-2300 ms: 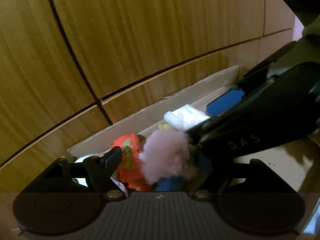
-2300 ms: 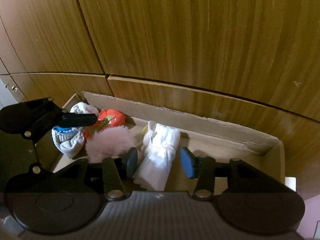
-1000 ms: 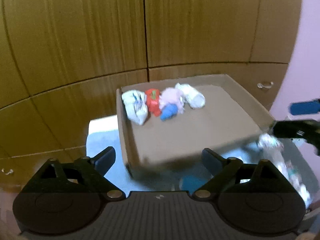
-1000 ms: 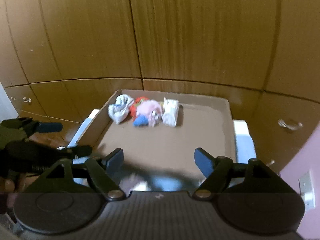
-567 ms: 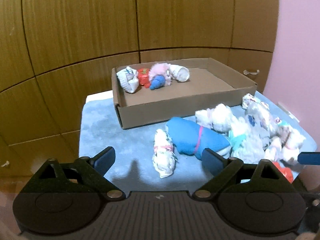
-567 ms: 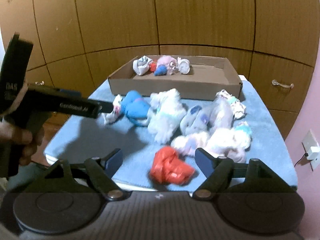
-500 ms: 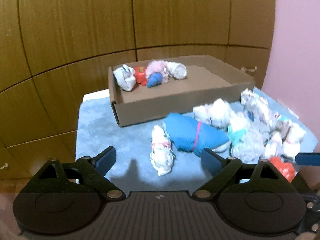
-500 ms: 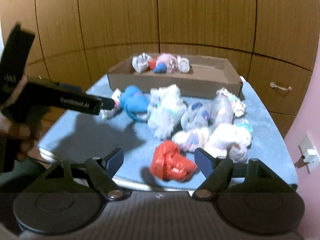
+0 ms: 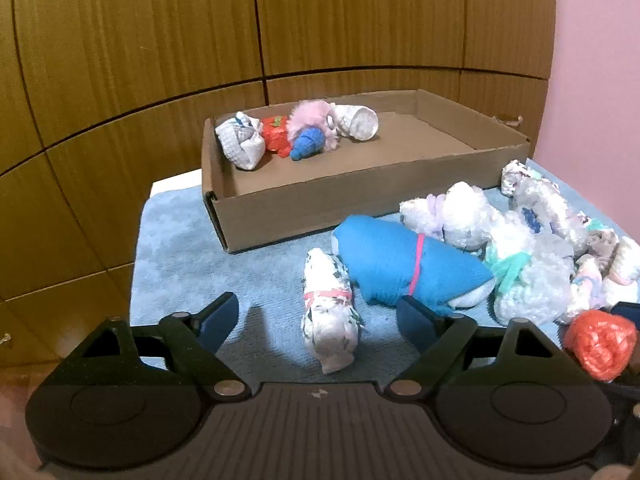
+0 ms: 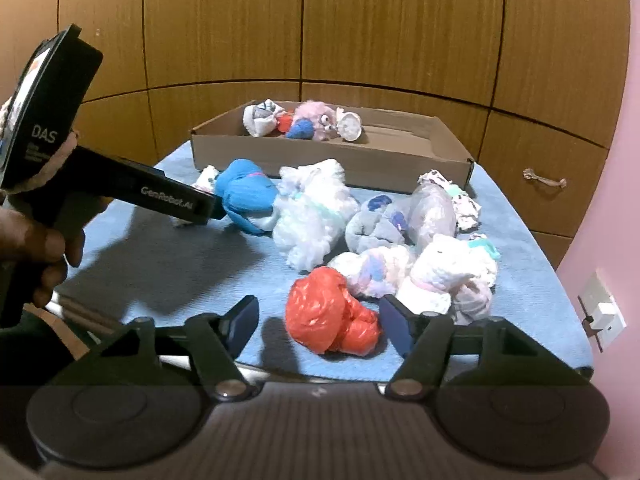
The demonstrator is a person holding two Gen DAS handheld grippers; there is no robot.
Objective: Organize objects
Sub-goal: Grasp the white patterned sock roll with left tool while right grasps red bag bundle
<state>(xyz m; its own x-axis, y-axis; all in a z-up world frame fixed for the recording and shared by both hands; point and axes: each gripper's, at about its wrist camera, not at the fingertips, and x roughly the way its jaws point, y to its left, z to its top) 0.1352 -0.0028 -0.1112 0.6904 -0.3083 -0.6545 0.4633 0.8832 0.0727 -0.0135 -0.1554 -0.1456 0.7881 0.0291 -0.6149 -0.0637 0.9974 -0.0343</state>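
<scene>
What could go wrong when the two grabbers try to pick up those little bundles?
1. The right gripper is closing around the red bundle, which looks like slippery crinkly plastic; it might squirt out.
2. The left gripper is closing around the white spotted bundle, which touches the blue bundle; a finger might snag that too.
3. The red bundle lies near the table's front edge, so a nudge could drop it.
</scene>
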